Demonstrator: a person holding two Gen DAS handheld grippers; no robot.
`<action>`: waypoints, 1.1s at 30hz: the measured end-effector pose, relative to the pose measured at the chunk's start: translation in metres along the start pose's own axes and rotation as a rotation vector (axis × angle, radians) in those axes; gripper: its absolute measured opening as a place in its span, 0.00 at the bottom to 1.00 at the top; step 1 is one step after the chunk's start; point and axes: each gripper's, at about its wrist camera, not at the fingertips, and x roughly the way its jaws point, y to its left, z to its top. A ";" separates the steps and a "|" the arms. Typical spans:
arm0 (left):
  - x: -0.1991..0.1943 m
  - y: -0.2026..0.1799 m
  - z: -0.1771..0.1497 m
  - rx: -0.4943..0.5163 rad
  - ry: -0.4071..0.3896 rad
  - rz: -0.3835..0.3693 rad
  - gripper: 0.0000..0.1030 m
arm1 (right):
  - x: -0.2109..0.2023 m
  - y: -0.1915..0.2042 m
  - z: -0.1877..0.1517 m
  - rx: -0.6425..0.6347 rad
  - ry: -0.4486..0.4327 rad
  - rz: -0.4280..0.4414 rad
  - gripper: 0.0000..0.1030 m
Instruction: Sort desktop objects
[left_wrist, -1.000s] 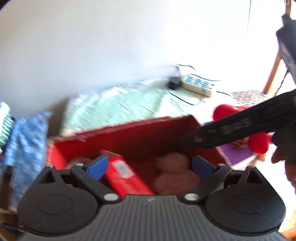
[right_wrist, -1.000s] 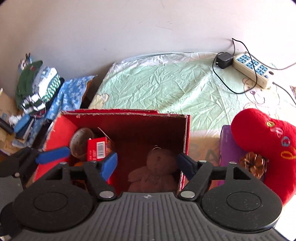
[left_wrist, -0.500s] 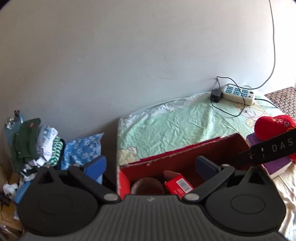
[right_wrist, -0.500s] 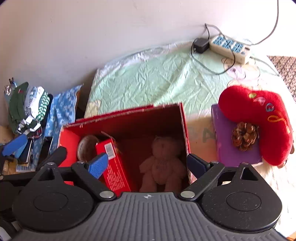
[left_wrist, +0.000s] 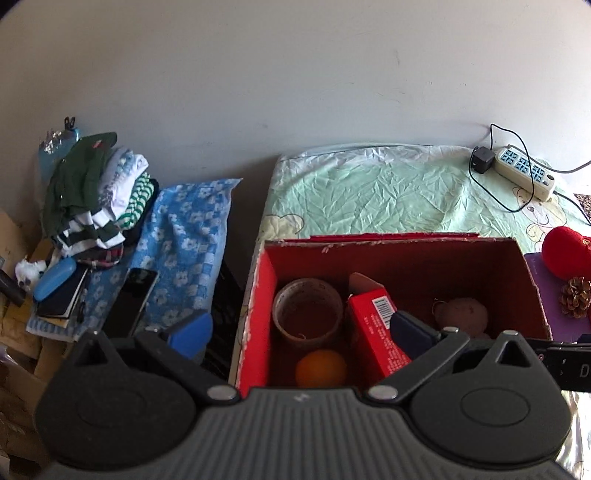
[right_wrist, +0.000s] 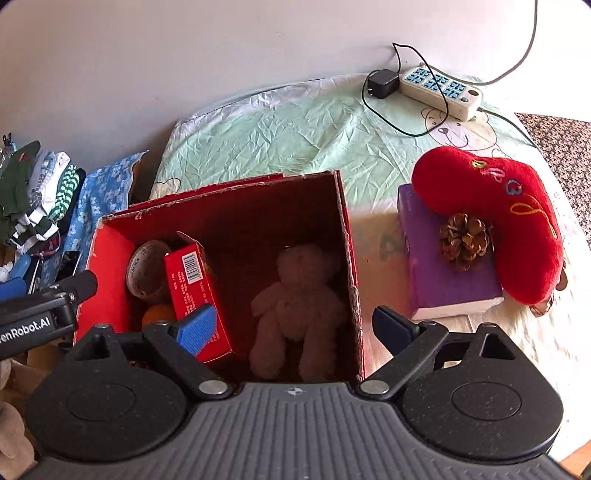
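Observation:
An open red box stands on the green-covered table. Inside lie a brown tape roll, an orange, a red carton and a brown teddy bear. My left gripper hovers over the box's left half, open, with nothing held. My right gripper hangs open above the bear and straddles the box's right wall; its pads touch nothing. To the box's right, a purple book carries a pine cone and a red plush cushion.
A power strip with a black plug and cables lies at the table's back by the wall. Left of the table are a clothes pile, a blue flowered cloth and a dark phone.
Both grippers' jaws have spread wider. The left view has pulled back from a blurred close-up over the box. The right view has rolled, bringing the book and cushion into view.

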 end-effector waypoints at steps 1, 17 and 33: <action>-0.002 0.000 -0.005 0.007 -0.009 -0.020 0.99 | -0.001 -0.001 -0.002 0.005 -0.001 -0.002 0.91; -0.015 -0.012 -0.055 0.003 -0.033 -0.075 0.99 | -0.009 0.006 -0.026 -0.064 -0.047 -0.079 0.88; -0.007 0.005 -0.051 -0.032 -0.012 0.015 0.99 | 0.000 0.027 -0.027 -0.070 -0.060 -0.008 0.87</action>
